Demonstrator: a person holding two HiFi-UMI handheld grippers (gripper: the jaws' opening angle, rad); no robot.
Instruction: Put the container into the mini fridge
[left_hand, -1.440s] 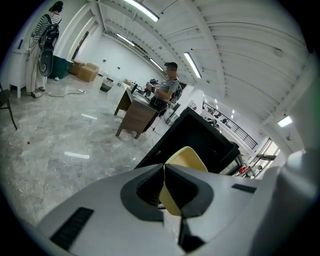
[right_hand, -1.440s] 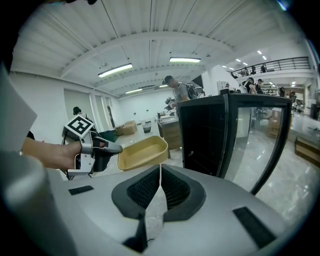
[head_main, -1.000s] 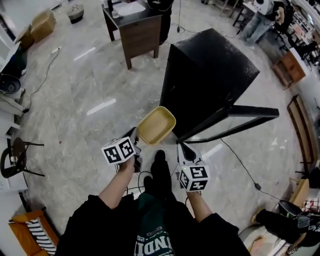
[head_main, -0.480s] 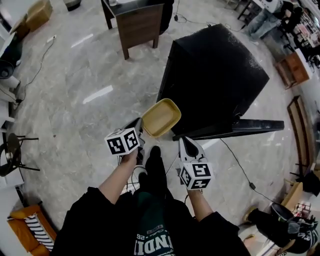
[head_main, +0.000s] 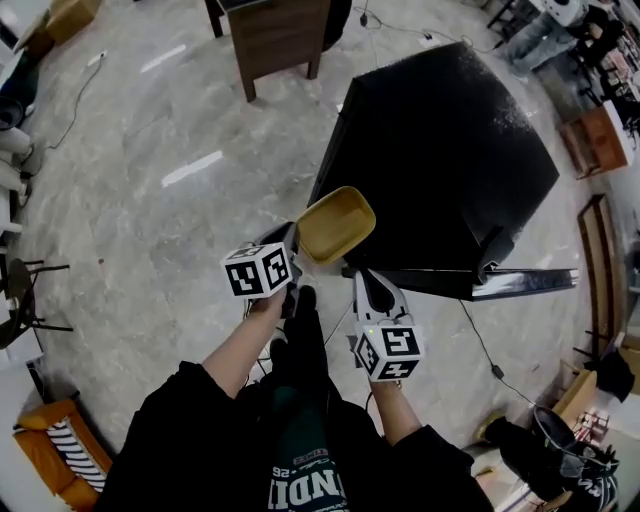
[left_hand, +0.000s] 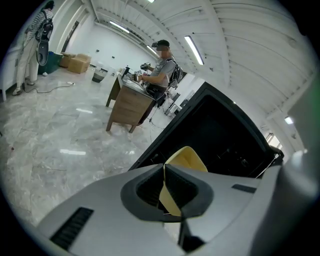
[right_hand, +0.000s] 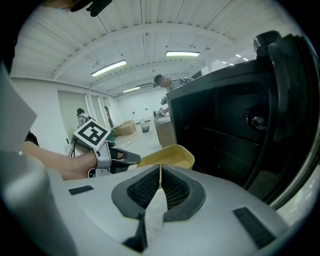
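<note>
One yellow container (head_main: 338, 222), pinched at its rim by the left gripper (head_main: 291, 243), hangs just before the one black fridge's (head_main: 445, 150) open front. The right gripper (head_main: 363, 286), below the container, is closed on nothing.

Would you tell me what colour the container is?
Pale yellow container; clearest in the head view.

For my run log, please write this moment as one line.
left gripper: shut on container | right gripper: shut, empty | container: held before fridge, not inside | fridge door: open
</note>
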